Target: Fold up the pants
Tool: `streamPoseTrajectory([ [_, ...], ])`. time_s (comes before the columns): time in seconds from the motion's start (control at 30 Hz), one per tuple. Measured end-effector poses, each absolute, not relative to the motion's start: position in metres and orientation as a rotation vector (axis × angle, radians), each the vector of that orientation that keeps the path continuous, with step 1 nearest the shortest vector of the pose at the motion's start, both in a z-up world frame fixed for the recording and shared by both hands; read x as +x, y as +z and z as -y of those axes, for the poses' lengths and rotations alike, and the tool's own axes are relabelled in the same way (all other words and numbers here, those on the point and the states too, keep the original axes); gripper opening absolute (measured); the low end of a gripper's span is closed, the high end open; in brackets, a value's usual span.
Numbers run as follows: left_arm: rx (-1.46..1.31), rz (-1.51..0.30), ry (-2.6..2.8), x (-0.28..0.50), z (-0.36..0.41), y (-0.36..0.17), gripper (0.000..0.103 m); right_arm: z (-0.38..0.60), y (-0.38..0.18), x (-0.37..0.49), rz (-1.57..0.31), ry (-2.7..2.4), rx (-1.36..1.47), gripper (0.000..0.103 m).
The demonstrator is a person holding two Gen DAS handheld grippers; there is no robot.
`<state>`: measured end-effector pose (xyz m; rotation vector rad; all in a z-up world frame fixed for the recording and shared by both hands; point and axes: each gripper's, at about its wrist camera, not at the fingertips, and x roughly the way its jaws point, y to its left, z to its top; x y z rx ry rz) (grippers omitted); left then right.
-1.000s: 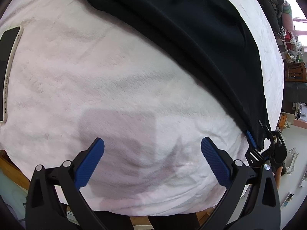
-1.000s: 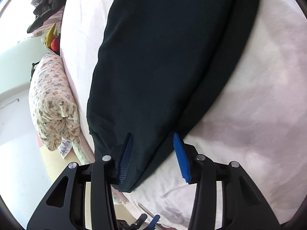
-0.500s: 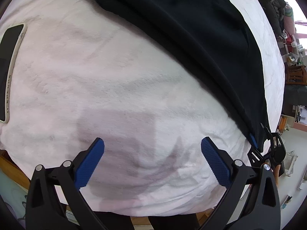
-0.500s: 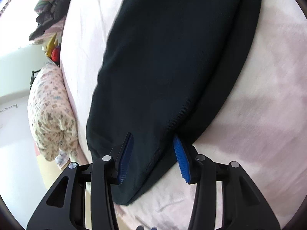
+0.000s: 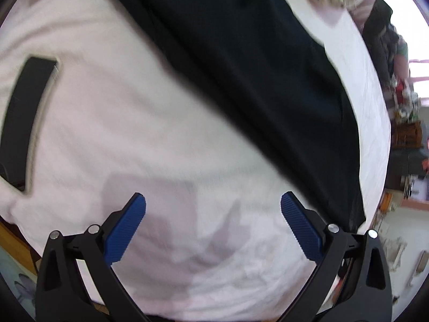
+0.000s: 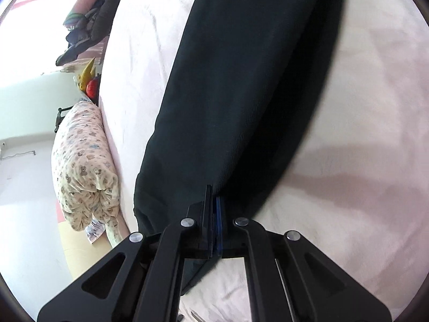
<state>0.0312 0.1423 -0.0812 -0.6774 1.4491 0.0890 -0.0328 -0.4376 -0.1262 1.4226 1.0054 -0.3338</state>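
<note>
The black pants point(image 6: 236, 86) lie stretched out on the pale pink bed cover point(image 6: 362, 134). My right gripper point(image 6: 214, 206) is shut on the near edge of the pants, with the cloth pinched between its blue pads. In the left wrist view the pants point(image 5: 254, 67) run diagonally from the upper left to the lower right. My left gripper point(image 5: 213, 214) is wide open and empty over bare bed cover point(image 5: 134, 134), and the pants' edge lies just beyond its right finger point(image 5: 300, 225).
A dark phone in a pale case point(image 5: 24, 118) lies on the cover at the left. A floral pillow point(image 6: 83, 161) lies at the bed's edge, with dark clothes point(image 6: 88, 24) piled beyond it. Room clutter point(image 5: 405, 112) stands past the bed on the right.
My right gripper has closed onto the edge of the pants. My left gripper has stayed open while its view has swung, so the phone now sits further into the frame.
</note>
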Motion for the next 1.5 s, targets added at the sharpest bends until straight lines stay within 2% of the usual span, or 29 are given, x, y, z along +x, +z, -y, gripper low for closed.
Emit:
streamPoseTrajectory([
  [0.17,-0.776,-1.324,0.151,0.062,-0.191,-0.073,0.101,0.438,-0.149,-0.03,-1.08,-0.398,1.43,0.002],
  [0.27,-0.927,-1.238,0.168,0.083,-0.227,-0.075,0.099,0.44,-0.146,-0.023,-1.133,-0.362,1.447,0.008],
  [0.33,-1.002,-1.194,0.194,0.093,-0.248,-0.077,0.095,0.439,-0.141,-0.024,-1.159,-0.338,1.45,0.047],
  [0.37,-1.045,-1.171,0.208,0.099,-0.259,-0.079,0.093,0.44,-0.137,-0.027,-1.163,-0.353,1.442,0.082],
  [0.4,-1.088,-1.152,0.214,0.104,-0.271,-0.081,0.09,0.442,-0.131,-0.032,-1.151,-0.368,1.434,0.09],
  [0.6,-1.228,-1.076,0.221,0.129,-0.301,-0.09,0.086,0.439,-0.122,-0.044,-1.157,-0.353,1.45,0.09],
  [0.73,-1.144,-1.178,0.21,0.145,-0.301,-0.097,0.082,0.426,-0.122,-0.035,-1.184,-0.313,1.449,0.09],
  [0.83,-1.154,-1.19,0.242,0.145,-0.309,-0.101,0.08,0.413,-0.121,-0.025,-1.234,-0.258,1.435,0.09],
  [0.93,-1.216,-1.175,0.235,0.142,-0.315,-0.106,0.079,0.39,-0.111,-0.008,-1.323,-0.189,1.295,0.092],
  [1.0,-1.243,-1.169,0.198,0.148,-0.316,-0.11,0.078,0.367,-0.1,0.004,-1.398,-0.137,1.123,0.102],
  [1.17,-1.306,-1.117,0.137,0.149,-0.32,-0.118,0.077,0.319,-0.091,0.007,-1.485,-0.011,0.933,0.102],
  [1.27,-1.327,-1.071,0.126,0.136,-0.323,-0.122,0.048,0.289,-0.091,0.003,-1.533,0.049,0.864,0.102],
  [1.3,-1.331,-1.066,0.128,0.129,-0.325,-0.125,0.031,0.277,-0.091,0.008,-1.544,0.056,0.85,0.102],
  [1.33,-1.341,-1.052,0.125,0.123,-0.328,-0.128,0.02,0.27,-0.093,0.006,-1.555,0.065,0.842,0.102],
  [1.5,-1.319,-1.005,0.107,0.114,-0.328,-0.125,0.01,0.246,-0.103,-0.002,-1.605,0.091,0.843,0.102],
])
